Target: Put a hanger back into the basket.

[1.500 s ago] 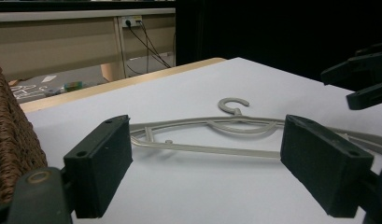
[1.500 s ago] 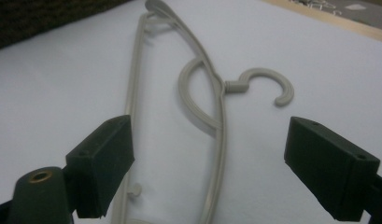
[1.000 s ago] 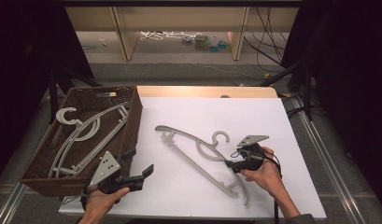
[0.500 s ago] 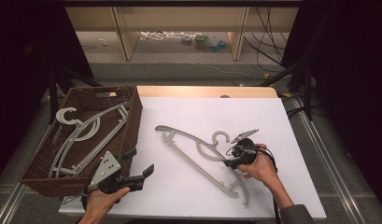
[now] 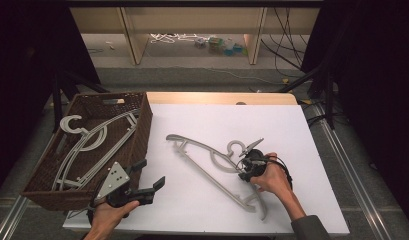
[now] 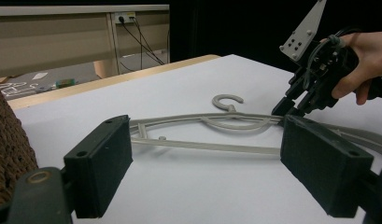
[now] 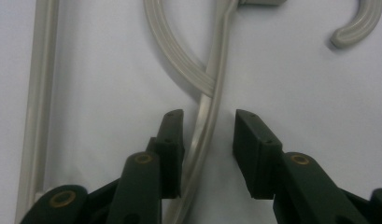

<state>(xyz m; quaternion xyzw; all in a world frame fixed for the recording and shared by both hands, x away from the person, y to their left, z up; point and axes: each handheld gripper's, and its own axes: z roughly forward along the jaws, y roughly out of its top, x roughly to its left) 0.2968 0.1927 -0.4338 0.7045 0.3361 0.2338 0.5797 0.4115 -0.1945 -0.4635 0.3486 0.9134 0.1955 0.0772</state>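
High view: 1 grey hanger [image 5: 212,167] lies flat on the white table [image 5: 292,135], its long axis running diagonally from mid-table toward the near right edge, hook pointing to the far right. The right gripper [image 5: 249,167] sits on top of it just below the hook, so the right hand [image 5: 274,179] is the nearer by far; the left gripper [image 5: 149,176] hovers near the near left corner, well apart from the hanger, beside a brown wicker basket [image 5: 142,125] that already holds more hangers [image 5: 89,142]. Open table lies on the hanger's far side and between it and the basket, while its lower tip comes near the table's near edge. Left gripper view: its 2 jaws stand wide with nothing between them, the hanger lying crosswise beyond them. Right gripper view: the 2 jaws have just been closing and now straddle a shoulder bar [image 7: 205,135] of the hanger at a narrow gap; the left pad seems to touch it, the right pad stands just clear, so I judge the grip not yet made.
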